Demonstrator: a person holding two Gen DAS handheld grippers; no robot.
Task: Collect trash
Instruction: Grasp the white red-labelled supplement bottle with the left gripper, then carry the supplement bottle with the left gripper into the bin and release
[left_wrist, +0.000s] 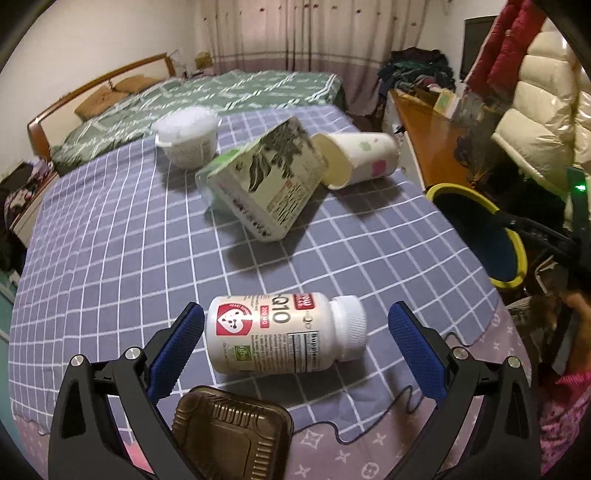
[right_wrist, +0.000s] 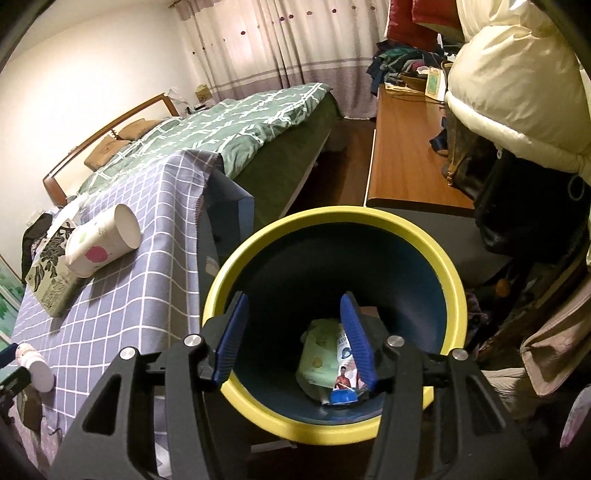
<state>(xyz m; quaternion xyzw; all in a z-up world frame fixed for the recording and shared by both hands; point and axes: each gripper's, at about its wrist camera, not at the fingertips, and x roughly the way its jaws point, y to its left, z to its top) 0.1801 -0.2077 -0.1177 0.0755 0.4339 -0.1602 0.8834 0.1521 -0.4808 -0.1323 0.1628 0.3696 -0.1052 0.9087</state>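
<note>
Left gripper (left_wrist: 295, 332): jaws spread wide, blue pads on either side of a white supplement bottle (left_wrist: 280, 334) lying on its side in the lower middle of the left wrist frame. Pads are seen apart from the bottle; nothing is gripped. Cap is turned toward the right of the frame.

Right gripper (right_wrist: 291, 336): jaws parted, nothing between the pads. It is held over the mouth of a yellow-rimmed bin (right_wrist: 458, 280), which fills the lower centre of the right wrist frame. Inside, at the bottom, a pale green packet (right_wrist: 319, 356) and a printed wrapper (right_wrist: 345, 384) are seen.

Checked blue cloth (left_wrist: 110, 258) covers the surface carrying the trash. On it, in the left wrist frame:
- brown plastic tray (left_wrist: 229, 432), bottom edge, just below the bottle
- printed carton (left_wrist: 269, 177), tilted, centre
- paper cup (left_wrist: 358, 158) on its side, just right of the carton, mouth toward the carton; whether they touch cannot be told
- white tub (left_wrist: 186, 136), upper left, upright, apart from the carton

Bin rim is also caught at the right edge of the left wrist frame, beside the cloth. Green-quilted bed (left_wrist: 221, 92) is noted behind, upper part of the frame.
</note>
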